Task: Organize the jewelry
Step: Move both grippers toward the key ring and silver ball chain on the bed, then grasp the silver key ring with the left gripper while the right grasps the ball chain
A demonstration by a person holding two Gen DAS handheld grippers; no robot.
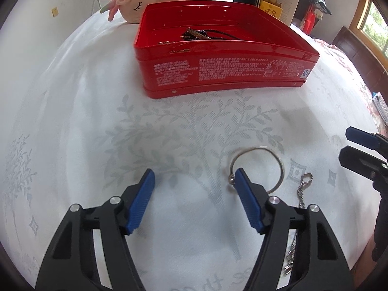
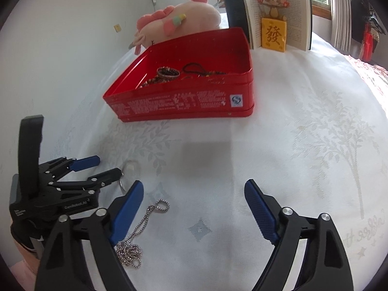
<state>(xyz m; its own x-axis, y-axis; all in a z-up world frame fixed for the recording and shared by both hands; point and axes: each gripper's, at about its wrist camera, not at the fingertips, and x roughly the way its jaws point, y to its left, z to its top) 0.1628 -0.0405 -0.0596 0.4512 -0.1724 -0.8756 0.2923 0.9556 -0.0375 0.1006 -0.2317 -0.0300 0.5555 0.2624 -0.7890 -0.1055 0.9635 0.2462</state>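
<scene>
My left gripper (image 1: 194,174) stands open over the white cloth. Its right finger sits over a thin silver bangle (image 1: 263,147), whose beaded end lies just inside that finger; the pads do not press on it. A silver ball chain (image 1: 302,189) lies right of the bangle. In the right wrist view the ball chain (image 2: 135,232) runs beside and partly under the left finger of my open right gripper (image 2: 194,184), which has nothing between its pads. The left gripper (image 2: 108,166) shows there at the left. A red tin (image 1: 218,72) holds dark beaded necklaces and bracelets.
Behind the red tin (image 2: 184,104) lie a pink plush toy (image 2: 179,21) and an open book (image 2: 276,12) propped upright with a mouse figure and a gold card. The right gripper (image 1: 346,143) enters the left wrist view at the right edge. A leaf-patterned cloth (image 2: 291,133) covers the surface.
</scene>
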